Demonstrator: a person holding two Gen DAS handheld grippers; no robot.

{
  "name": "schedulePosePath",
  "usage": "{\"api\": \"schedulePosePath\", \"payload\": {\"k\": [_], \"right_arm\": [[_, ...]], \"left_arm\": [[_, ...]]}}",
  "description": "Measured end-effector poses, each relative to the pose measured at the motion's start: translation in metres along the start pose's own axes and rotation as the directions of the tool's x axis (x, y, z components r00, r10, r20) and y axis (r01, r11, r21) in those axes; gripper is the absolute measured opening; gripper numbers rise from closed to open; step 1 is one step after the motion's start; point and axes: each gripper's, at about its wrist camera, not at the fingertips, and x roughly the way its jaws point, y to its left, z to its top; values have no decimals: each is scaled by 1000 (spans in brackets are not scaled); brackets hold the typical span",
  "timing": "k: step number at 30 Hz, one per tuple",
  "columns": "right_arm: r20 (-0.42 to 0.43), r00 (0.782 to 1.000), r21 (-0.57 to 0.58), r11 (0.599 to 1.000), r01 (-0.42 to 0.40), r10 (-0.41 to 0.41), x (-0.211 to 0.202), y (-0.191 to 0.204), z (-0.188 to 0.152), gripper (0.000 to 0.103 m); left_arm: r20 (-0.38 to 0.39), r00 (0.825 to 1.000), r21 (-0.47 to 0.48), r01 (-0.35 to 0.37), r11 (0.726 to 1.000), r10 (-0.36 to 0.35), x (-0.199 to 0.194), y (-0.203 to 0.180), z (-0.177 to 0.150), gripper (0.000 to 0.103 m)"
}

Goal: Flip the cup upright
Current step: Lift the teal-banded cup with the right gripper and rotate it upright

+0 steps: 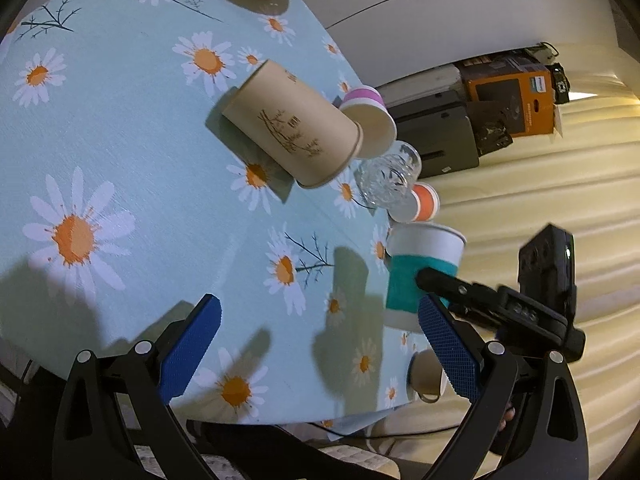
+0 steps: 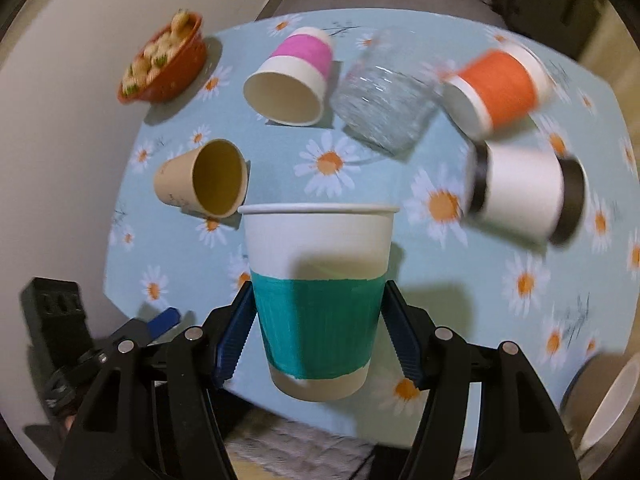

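Note:
My right gripper [image 2: 318, 316] is shut on a white paper cup with a teal sleeve [image 2: 316, 300]. It holds the cup rim-up above the near edge of the daisy tablecloth [image 2: 500, 300]. The same cup [image 1: 416, 276] shows in the left wrist view with the right gripper [image 1: 430, 280] clamped on its sleeve. My left gripper [image 1: 320, 344] is open and empty, over the table's near part, left of the teal cup.
Lying on their sides are a tan cup [image 2: 204, 180], a pink-sleeved cup [image 2: 292, 80], a clear glass [image 2: 384, 96], an orange-sleeved cup [image 2: 496, 92] and a white cup with black bands [image 2: 524, 196]. A red bowl of food [image 2: 164, 60] sits far left. A small cup [image 1: 426, 372] lies near the table edge.

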Motion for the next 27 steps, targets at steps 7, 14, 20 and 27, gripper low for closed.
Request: {"api": "schedulePosePath", "payload": {"k": [7, 14, 20, 27], "right_arm": [[3, 1000, 103, 994, -17, 17, 0, -17, -48, 64], [-13, 999, 100, 994, 36, -35, 21, -23, -79, 64], [-10, 1000, 113, 994, 14, -13, 29, -28, -80, 64], [-43, 999, 150, 988, -21, 28, 33, -35, -80, 76]], "left_arm": [[-21, 1000, 59, 13, 998, -11, 2, -11, -9, 96], [-8, 1000, 76, 9, 997, -8, -1, -14, -14, 96], [-12, 1000, 66, -11, 998, 12, 3, -11, -13, 96], [-24, 1000, 66, -18, 998, 19, 9, -11, -12, 96]]}}
